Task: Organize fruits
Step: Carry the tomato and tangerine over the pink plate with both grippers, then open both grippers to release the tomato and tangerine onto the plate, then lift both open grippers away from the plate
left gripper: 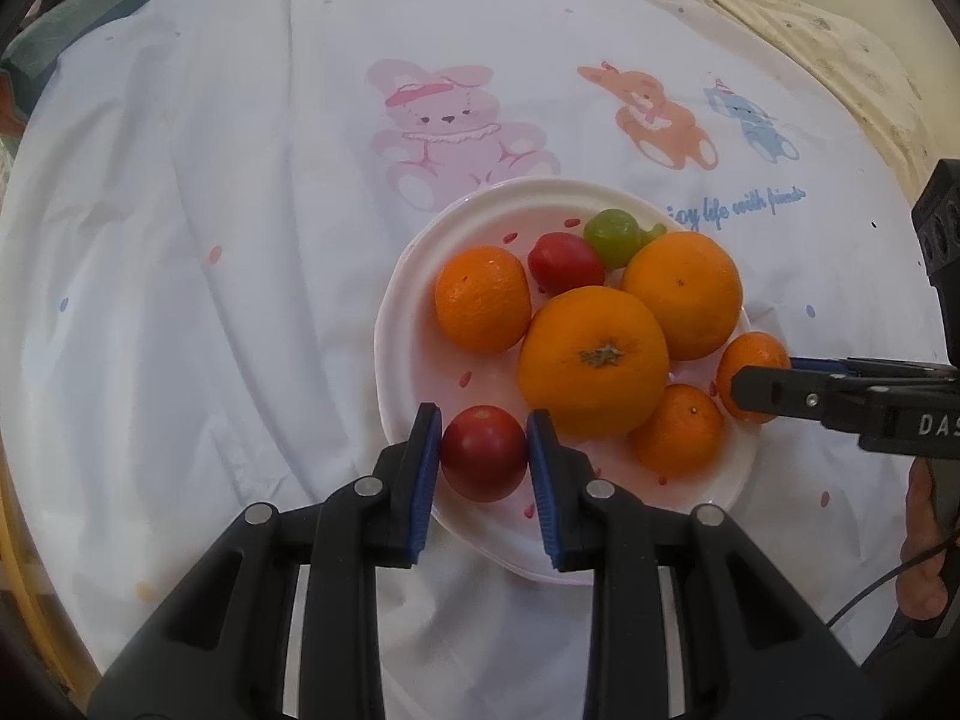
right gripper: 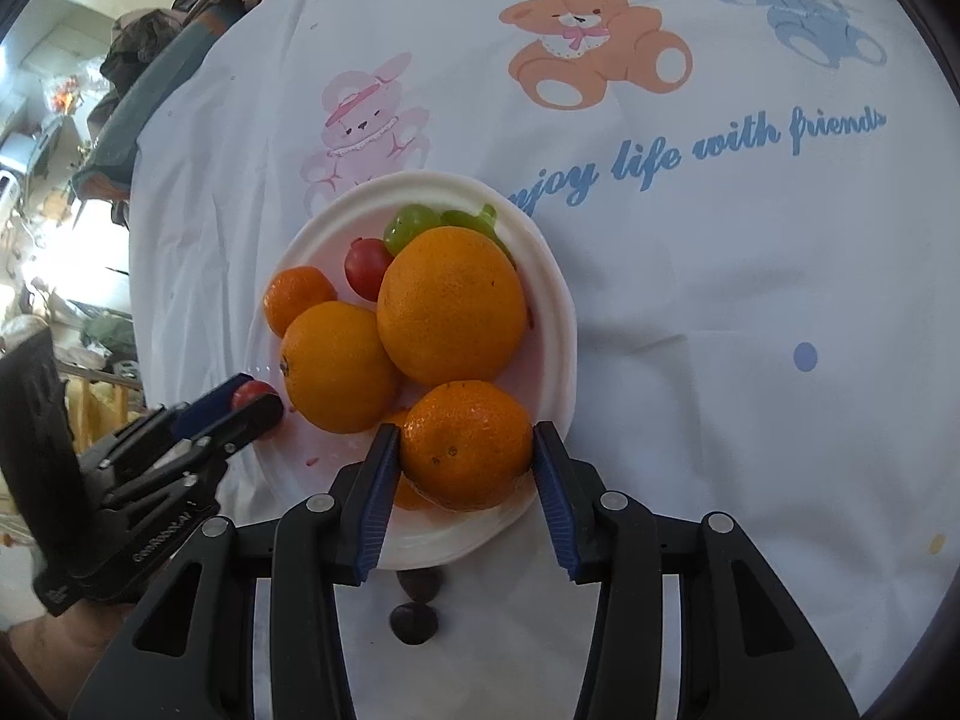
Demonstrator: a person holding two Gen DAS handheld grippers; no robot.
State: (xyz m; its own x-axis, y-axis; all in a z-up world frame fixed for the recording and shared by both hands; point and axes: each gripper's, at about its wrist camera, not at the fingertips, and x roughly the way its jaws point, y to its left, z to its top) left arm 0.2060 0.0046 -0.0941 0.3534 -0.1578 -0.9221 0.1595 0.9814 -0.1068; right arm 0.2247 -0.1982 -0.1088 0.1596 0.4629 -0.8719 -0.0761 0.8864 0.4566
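Ribbed blue pads of left gripper [left gripper: 483,456] pinch glossy round tomato [left gripper: 483,452]; right gripper [right gripper: 465,463] pinches dimpled mandarin [right gripper: 465,444].

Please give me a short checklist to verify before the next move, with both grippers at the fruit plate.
1. Left gripper has its pads on the red tomato: ok.
2. Right gripper has the small mandarin between its pads: ok.
3. The tomato and the mandarin are lifted clear of the white plate: cannot tell.
4. The two grippers are apart from each other: ok.
5. All fruit is on the plate: not ok, two dark fruits lie on the cloth.
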